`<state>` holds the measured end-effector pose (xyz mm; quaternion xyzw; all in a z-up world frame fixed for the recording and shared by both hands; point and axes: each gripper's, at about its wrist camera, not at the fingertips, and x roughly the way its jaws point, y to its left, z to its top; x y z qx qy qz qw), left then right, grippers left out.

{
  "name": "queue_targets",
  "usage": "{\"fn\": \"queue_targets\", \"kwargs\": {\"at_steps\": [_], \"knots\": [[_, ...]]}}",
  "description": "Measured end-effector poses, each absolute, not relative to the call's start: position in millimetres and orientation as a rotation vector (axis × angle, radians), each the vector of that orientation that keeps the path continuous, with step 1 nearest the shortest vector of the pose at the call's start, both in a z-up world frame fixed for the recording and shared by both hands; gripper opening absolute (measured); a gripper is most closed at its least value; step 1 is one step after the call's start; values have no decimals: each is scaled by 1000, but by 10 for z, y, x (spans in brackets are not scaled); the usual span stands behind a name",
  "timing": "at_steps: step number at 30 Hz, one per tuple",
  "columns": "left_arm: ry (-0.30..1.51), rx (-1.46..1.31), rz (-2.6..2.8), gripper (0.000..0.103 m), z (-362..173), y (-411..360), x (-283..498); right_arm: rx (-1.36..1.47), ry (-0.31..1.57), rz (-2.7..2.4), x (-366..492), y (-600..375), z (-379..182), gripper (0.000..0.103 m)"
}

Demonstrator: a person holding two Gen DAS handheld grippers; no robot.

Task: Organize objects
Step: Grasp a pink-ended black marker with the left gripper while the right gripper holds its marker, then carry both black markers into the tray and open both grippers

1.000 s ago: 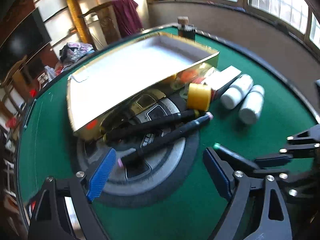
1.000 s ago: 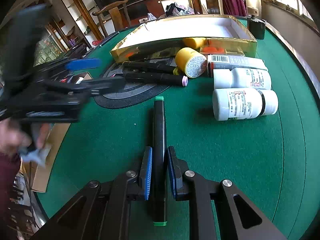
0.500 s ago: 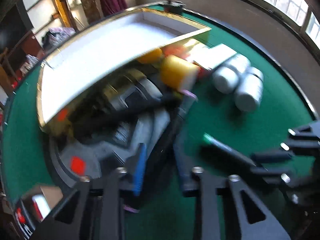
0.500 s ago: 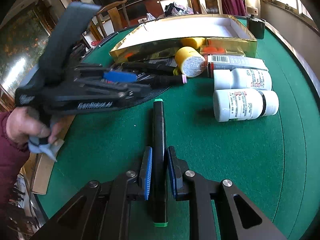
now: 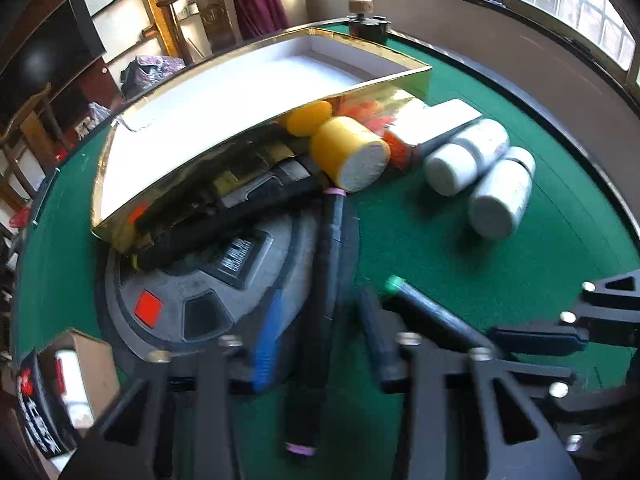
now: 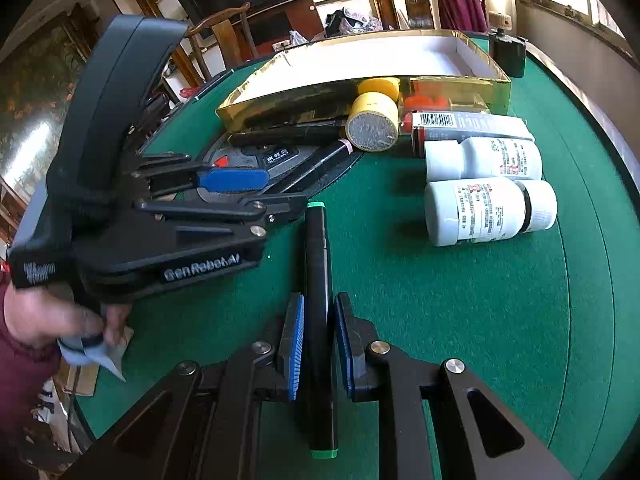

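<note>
Now L gripper (image 5: 320,344) clamped on pink pen (image 5: 326,308), tip by yellow roll (image 5: 350,154). R gripper (image 6: 316,344) clamped on green pen (image 6: 318,320). Risk: pens collide en route to box (image 6: 360,92); grippers close.

We see open green felt (image 6: 460,320) to the right of the green-capped marker (image 6: 318,320). Ahead, two white bottles (image 6: 486,212), a yellow roll (image 6: 374,122) and the gold box (image 6: 360,76) block passage.
</note>
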<state>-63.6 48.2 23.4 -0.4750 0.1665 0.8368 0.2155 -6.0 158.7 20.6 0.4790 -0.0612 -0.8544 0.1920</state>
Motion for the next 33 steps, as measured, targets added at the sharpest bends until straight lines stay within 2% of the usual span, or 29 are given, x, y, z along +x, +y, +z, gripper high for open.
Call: {"fn": "queue_targets", "kwargs": {"at_steps": [3, 8, 13, 16, 20, 27, 33], "knots": [[441, -1342, 2302, 14, 249, 488, -515, 1337, -165, -2406, -64, 1575, 205, 17], [264, -1377, 2329, 14, 332, 139, -205, 1320, -147, -2419, -68, 1553, 202, 17], [48, -1315, 2405, 14, 564, -339, 249, 1273, 63, -2493, 34, 1364, 206, 17], [-35, -1275, 2455, 14, 671, -576, 446, 1261, 111, -2517, 67, 1313, 205, 16], [-138, -1235, 2511, 14, 785, -928, 749, 1271, 37, -2506, 77, 1346, 218, 16], [-312, -1190, 2613, 14, 936, -1613, 1170, 1288, -291, -2380, 196, 1438, 365, 16], [-407, -1214, 2736, 14, 880, -2207, 1328, 1241, -476, -2207, 269, 1222, 630, 17]]}}
